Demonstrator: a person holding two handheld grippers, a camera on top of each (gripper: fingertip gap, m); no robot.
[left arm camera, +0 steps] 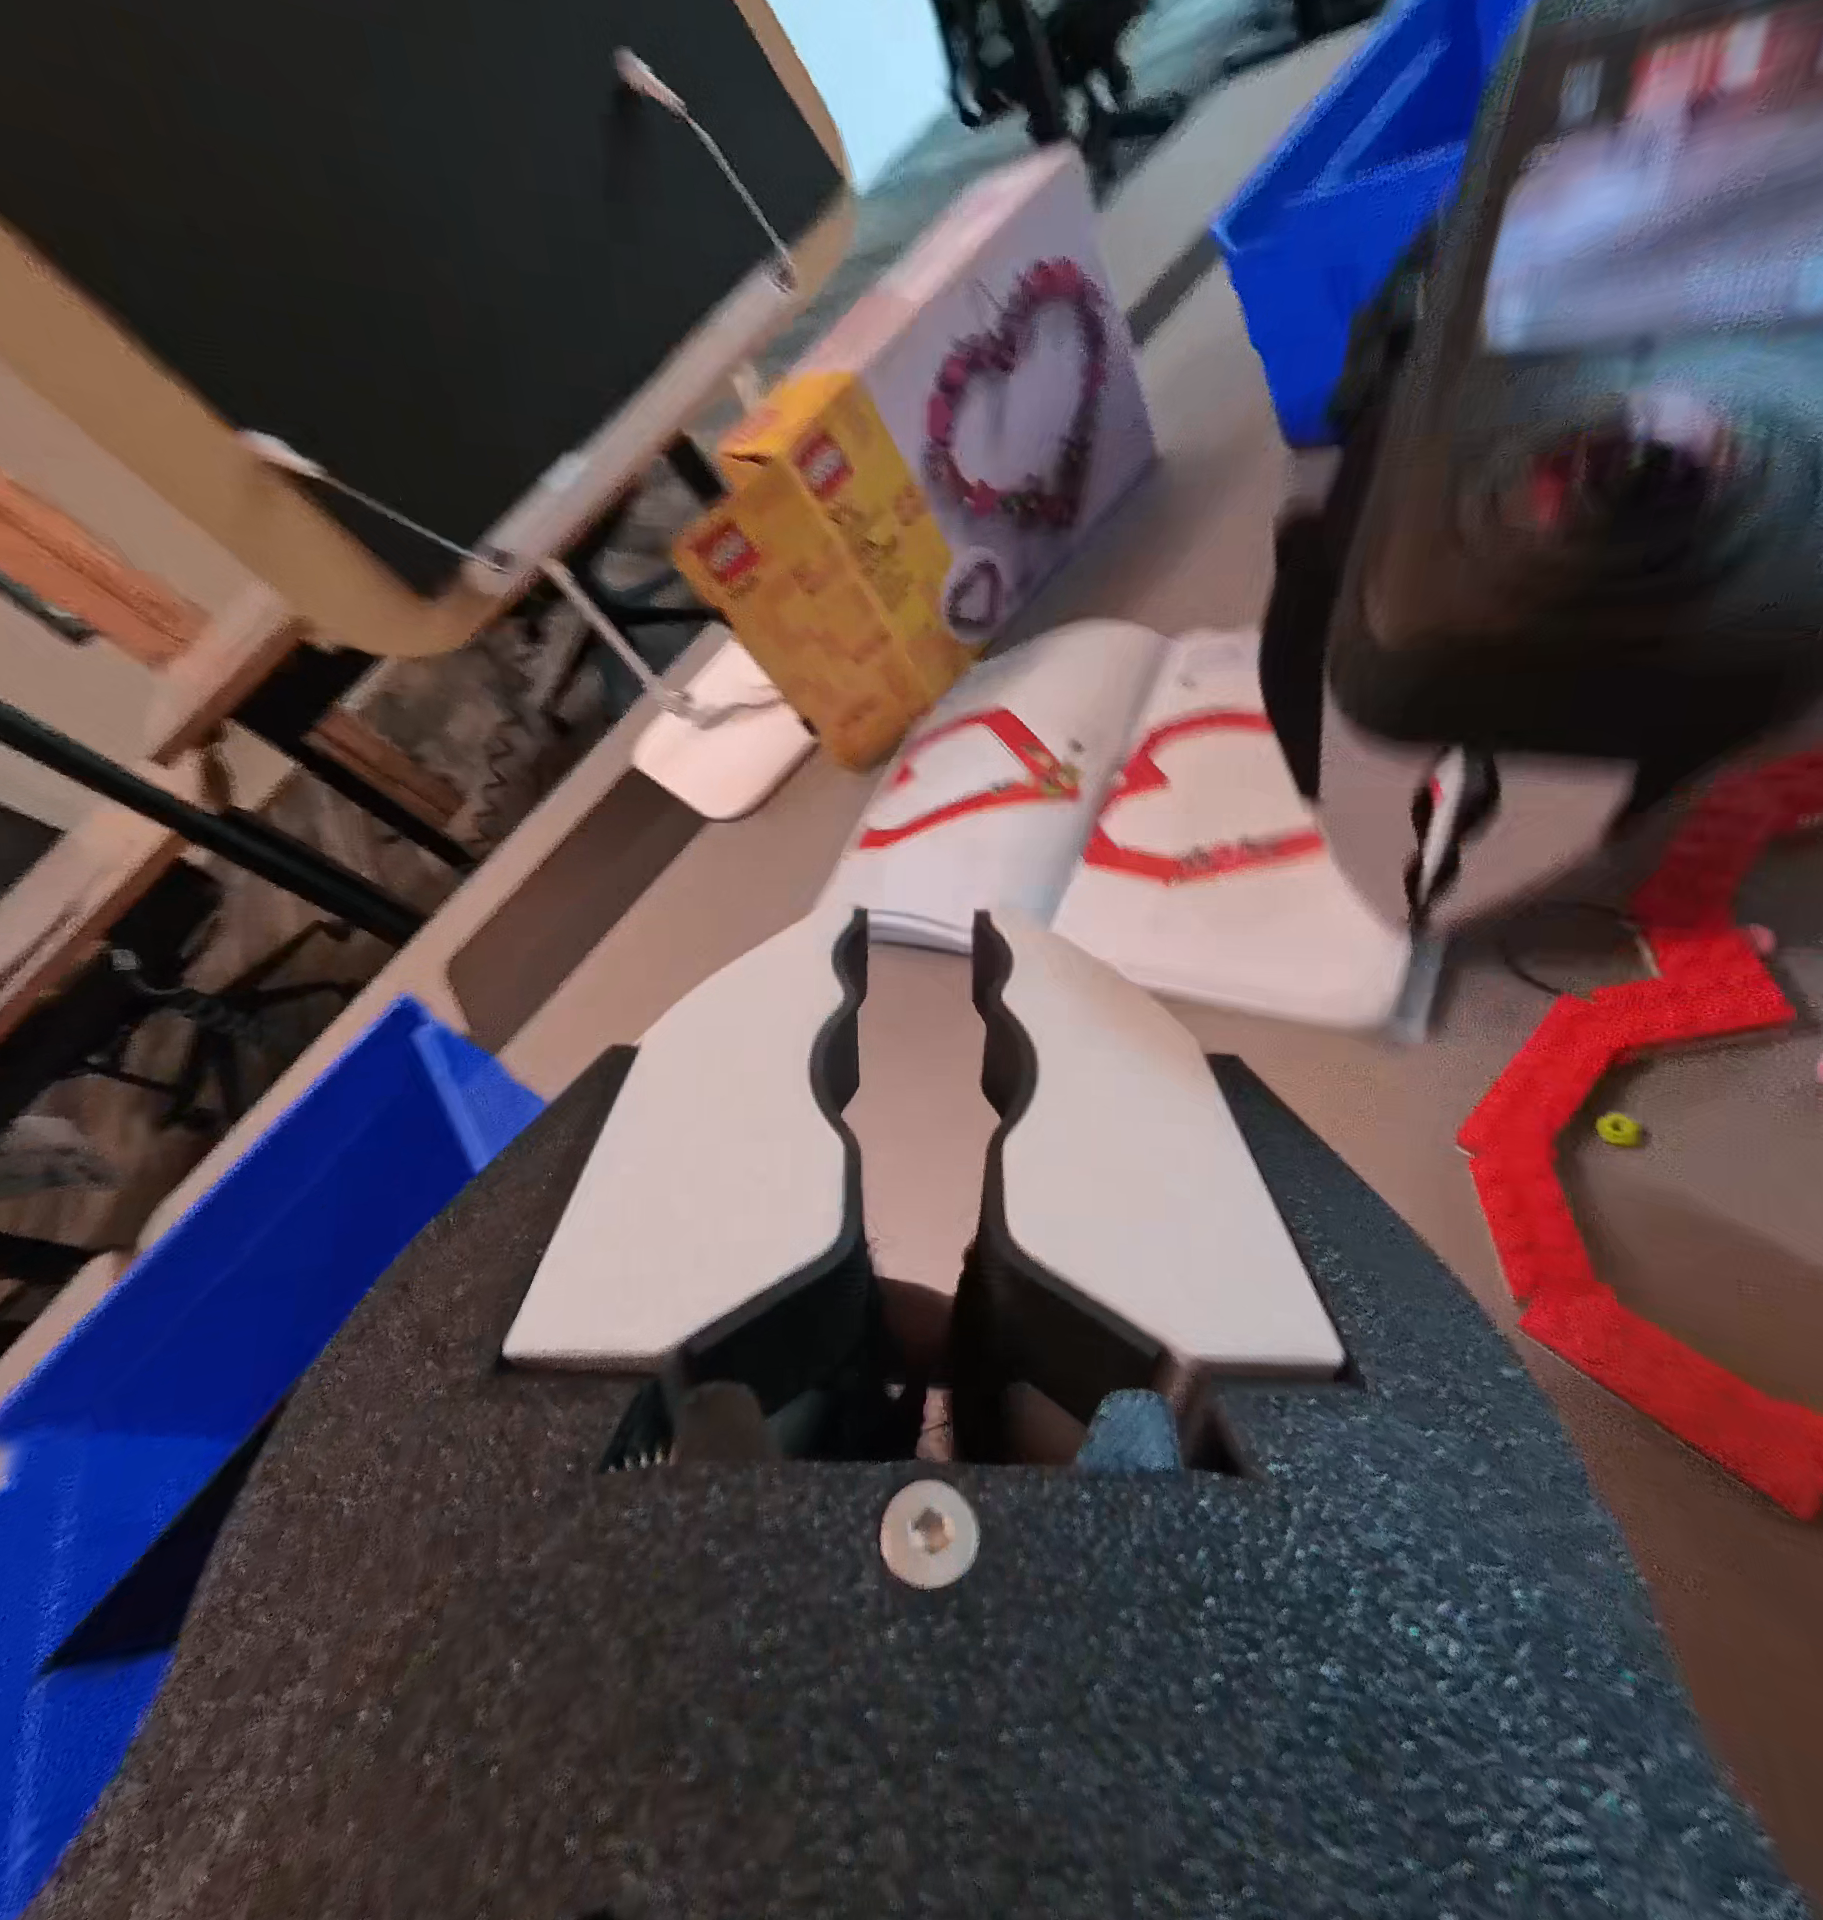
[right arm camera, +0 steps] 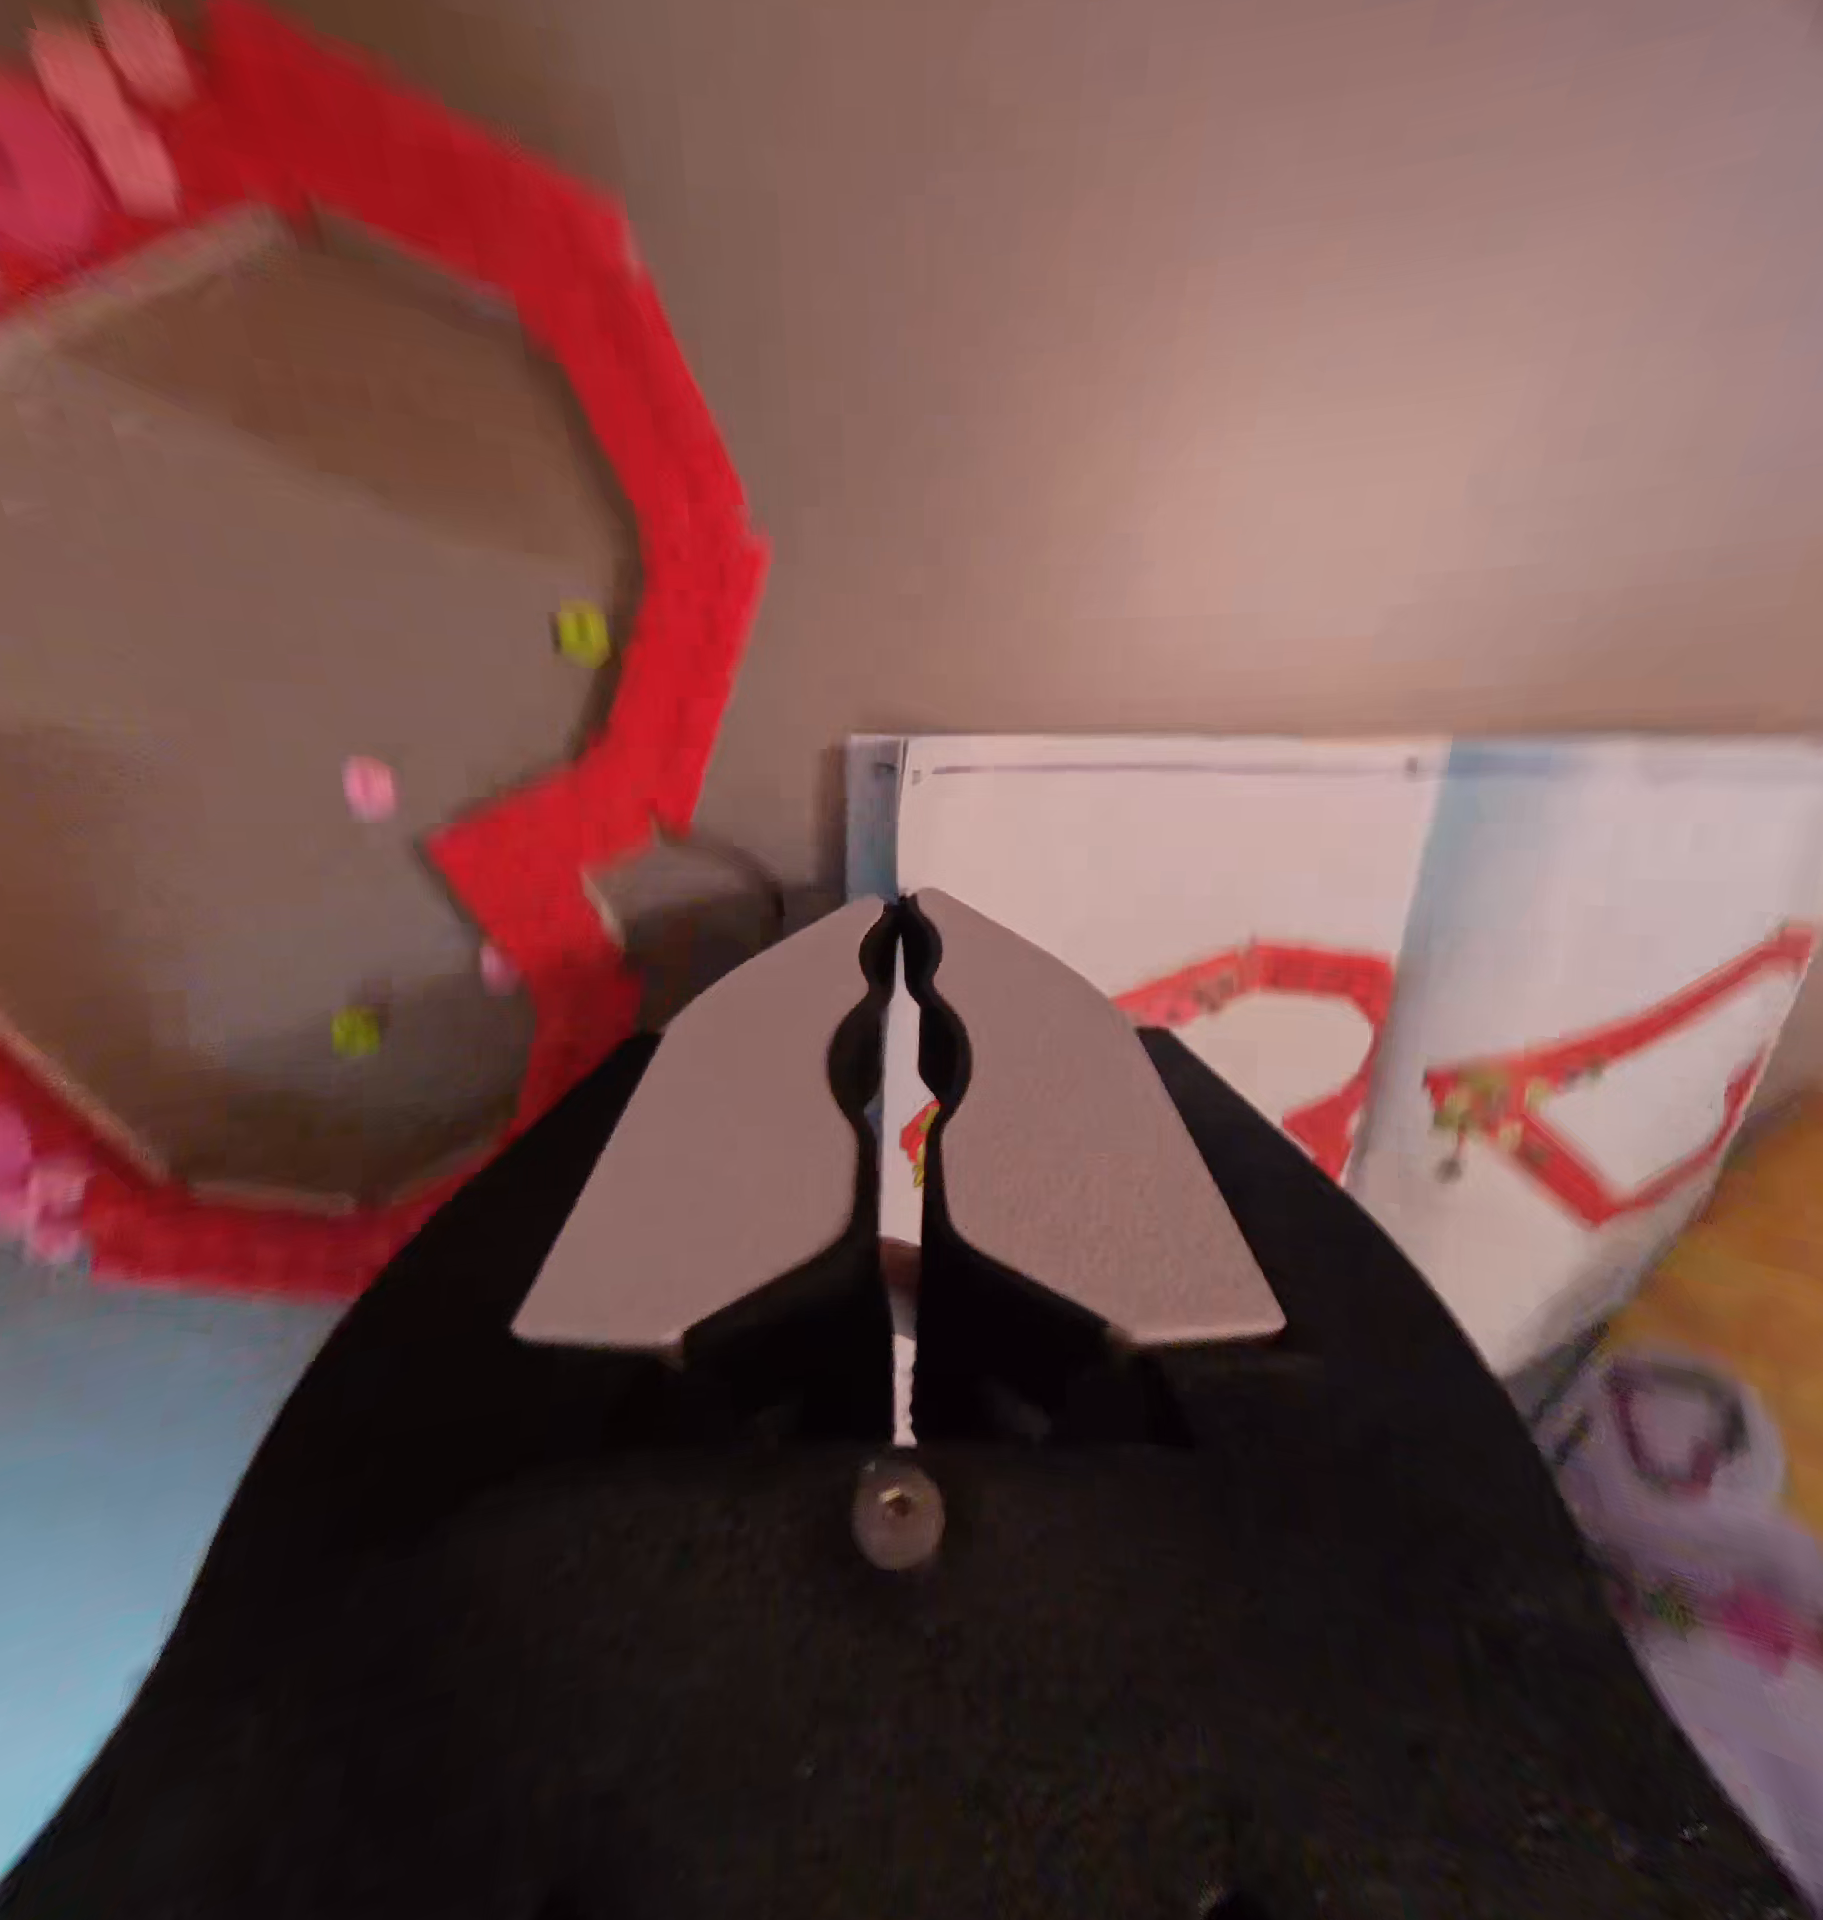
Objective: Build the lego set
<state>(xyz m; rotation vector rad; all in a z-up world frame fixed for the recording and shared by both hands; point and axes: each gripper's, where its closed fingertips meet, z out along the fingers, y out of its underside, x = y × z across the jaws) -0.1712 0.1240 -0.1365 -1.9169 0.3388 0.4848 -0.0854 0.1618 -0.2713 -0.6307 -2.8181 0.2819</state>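
Note:
A red heart-shaped lego frame [right arm camera: 678,582] lies flat on the brown table; it also shows in the left wrist view [left arm camera: 1572,1049]. Small pink [right arm camera: 370,787] and yellow-green pieces [right arm camera: 581,634] lie loose inside it. Pink flower pieces [right arm camera: 24,1174] sit on its rim. An open instruction booklet [right arm camera: 1156,862] lies beside the frame, also seen in the left wrist view [left arm camera: 1000,831]. My left gripper [left arm camera: 919,925] is open and empty above the table. My right gripper [right arm camera: 902,906] is shut with nothing visible between its tips, over the booklet's edge. It appears blurred in the left wrist view [left arm camera: 1572,582].
Yellow lego boxes [left arm camera: 834,551] and a white box with a heart picture [left arm camera: 1021,416] stand behind the booklet. A blue bin [left arm camera: 221,1351] is at the near left and another [left arm camera: 1333,239] at the back. A chair and desks stand beyond the table's left edge. There is about 15 cm between the tips of the two grippers.

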